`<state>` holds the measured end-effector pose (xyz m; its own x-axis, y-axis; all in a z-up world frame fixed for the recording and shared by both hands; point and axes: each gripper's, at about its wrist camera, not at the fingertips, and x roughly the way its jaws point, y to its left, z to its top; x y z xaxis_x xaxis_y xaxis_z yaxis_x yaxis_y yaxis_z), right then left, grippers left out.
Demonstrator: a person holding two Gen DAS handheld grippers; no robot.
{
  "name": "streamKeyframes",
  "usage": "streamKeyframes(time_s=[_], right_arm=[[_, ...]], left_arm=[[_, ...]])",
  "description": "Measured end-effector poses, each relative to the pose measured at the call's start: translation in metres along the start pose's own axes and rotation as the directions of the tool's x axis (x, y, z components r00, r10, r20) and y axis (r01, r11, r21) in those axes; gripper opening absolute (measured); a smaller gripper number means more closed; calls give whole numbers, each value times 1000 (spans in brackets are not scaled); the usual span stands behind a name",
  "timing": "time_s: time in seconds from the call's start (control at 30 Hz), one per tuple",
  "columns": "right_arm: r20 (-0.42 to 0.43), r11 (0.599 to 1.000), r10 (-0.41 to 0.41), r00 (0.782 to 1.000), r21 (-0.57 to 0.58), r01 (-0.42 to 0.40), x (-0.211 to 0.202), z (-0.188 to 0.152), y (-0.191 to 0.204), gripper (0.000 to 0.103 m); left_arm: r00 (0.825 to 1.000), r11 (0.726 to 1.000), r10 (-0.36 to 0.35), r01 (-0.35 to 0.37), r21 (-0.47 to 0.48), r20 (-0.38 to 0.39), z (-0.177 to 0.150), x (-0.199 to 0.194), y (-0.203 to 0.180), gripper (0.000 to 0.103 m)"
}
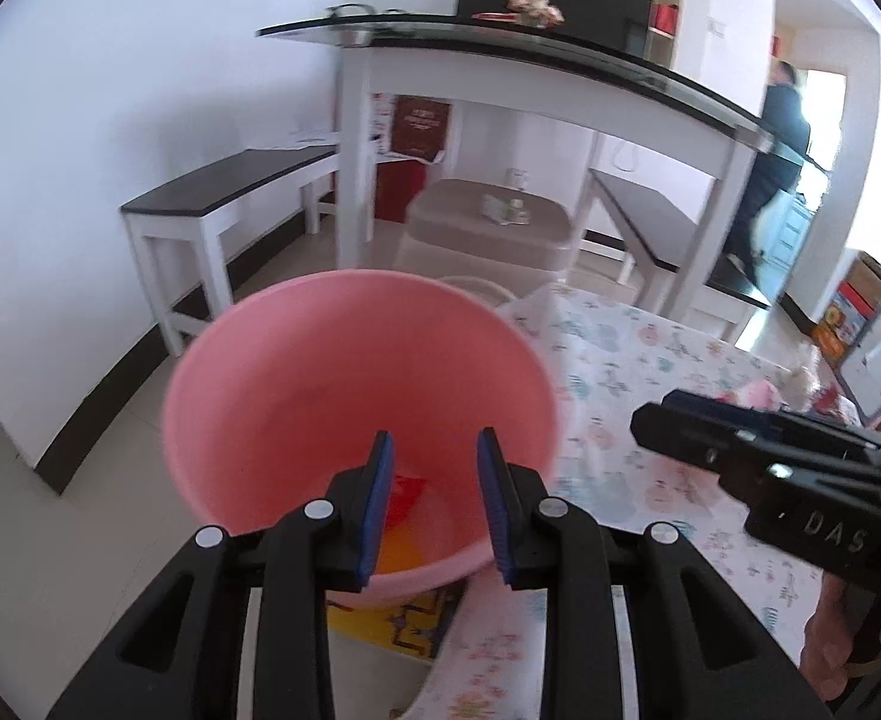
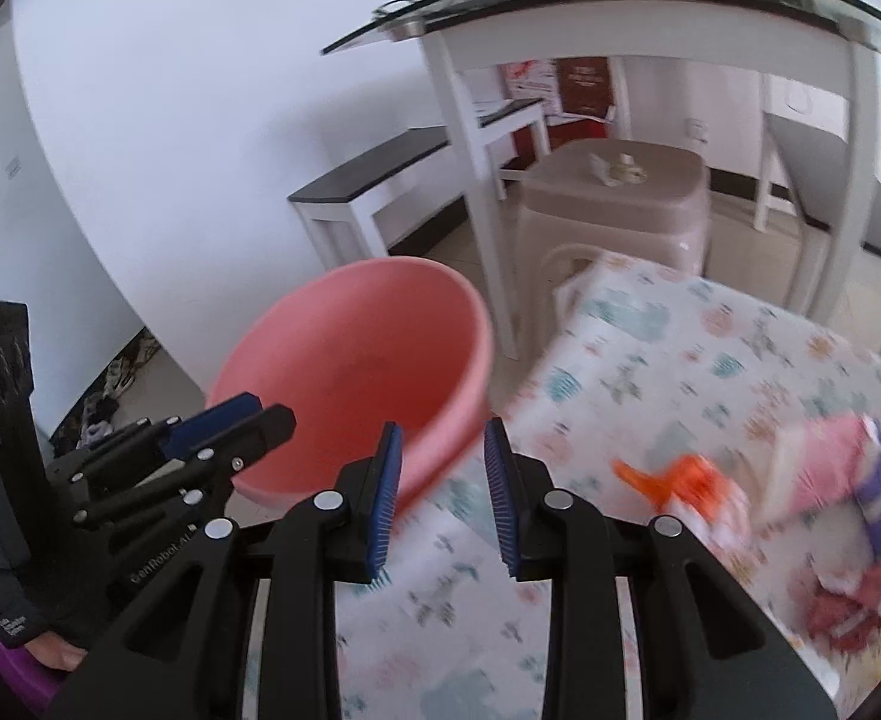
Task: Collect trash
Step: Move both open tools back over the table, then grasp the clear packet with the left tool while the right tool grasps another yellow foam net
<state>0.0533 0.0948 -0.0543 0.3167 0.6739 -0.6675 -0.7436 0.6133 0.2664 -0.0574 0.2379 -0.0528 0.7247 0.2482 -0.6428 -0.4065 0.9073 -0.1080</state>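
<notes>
1. Bucket first: the round pink plastic bucket, left of centre, already holds red and orange scraps.
2. Your left gripper and right gripper both stand apart, empty.
3. Blurred colourful wrappers wait lower right on the floral tablecloth.

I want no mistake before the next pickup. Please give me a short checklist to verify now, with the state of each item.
1. Left gripper empty, jaws apart: ok.
2. Right gripper empty, jaws apart: ok.
3. Pink basin upright, open for trash: ok.
4. Trash already inside the basin, red and orange pieces: ok.
5. Trash left on the patterned cloth, orange wrapper and pink wrapper: not ok, uncollected.
6. Sharp view of that trash: not ok, blurred.
</notes>
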Motion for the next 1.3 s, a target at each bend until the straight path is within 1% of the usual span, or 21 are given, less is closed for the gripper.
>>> streamKeyframes(time_s=[0.03, 0.1, 0.13, 0.23, 0.3, 0.4, 0.5, 0.63, 0.7, 0.83, 0.9, 1.13, 1.27, 1.3], right_arm=[[-2, 1000, -9, 1000, 21, 9, -5, -4, -6, 29], [-1, 999, -21, 1000, 46, 21, -14, -12, -15, 41], [3, 998, -29, 1000, 54, 28, -19, -16, -19, 42], [20, 995, -65, 998, 76, 64, -39, -28, -32, 42], [31, 990, -109, 994, 90, 106, -55, -38, -43, 43], [42, 980, -167, 985, 120, 161, -76, -52, -60, 43], [52, 960, -229, 972, 176, 217, -100, -68, -83, 43], [67, 926, -299, 952, 263, 272, -134, -88, -111, 43], [72, 913, -321, 944, 287, 289, -146, -97, -118, 43], [94, 883, -385, 918, 327, 337, -180, -116, -131, 43], [98, 871, -404, 910, 346, 349, -191, -124, -137, 43], [98, 820, -458, 884, 430, 378, -224, -153, -160, 43], [83, 795, -479, 874, 462, 392, -232, -165, -171, 43], [80, 788, -485, 871, 471, 396, -235, -169, -174, 43]], left_arm=[[1000, 1000, -13, 13, 10, 0, 0, -1, -6, 27], [999, 998, -43, 43, 34, -3, -1, -2, -20, 28], [998, 997, -56, 57, 44, -5, -1, -2, -26, 28], [995, 991, -99, 100, 84, -13, -2, -3, -50, 28], [992, 986, -125, 126, 109, -22, -4, -4, -66, 29], [983, 974, -176, 180, 138, -43, -8, -4, -92, 29], [975, 961, -213, 220, 170, -57, -12, -4, -116, 29], [961, 938, -265, 276, 212, -77, -19, -6, -149, 29], [951, 923, -295, 308, 229, -91, -23, -7, -166, 29], [934, 899, -338, 356, 253, -113, -27, -9, -193, 29], [927, 887, -356, 375, 270, -119, -31, -12, -204, 29], [909, 853, -391, 416, 314, -143, -45, -27, -225, 29], [889, 826, -426, 458, 329, -168, -53, -33, -233, 30], [878, 812, -444, 479, 334, -182, -55, -35, -237, 30]])
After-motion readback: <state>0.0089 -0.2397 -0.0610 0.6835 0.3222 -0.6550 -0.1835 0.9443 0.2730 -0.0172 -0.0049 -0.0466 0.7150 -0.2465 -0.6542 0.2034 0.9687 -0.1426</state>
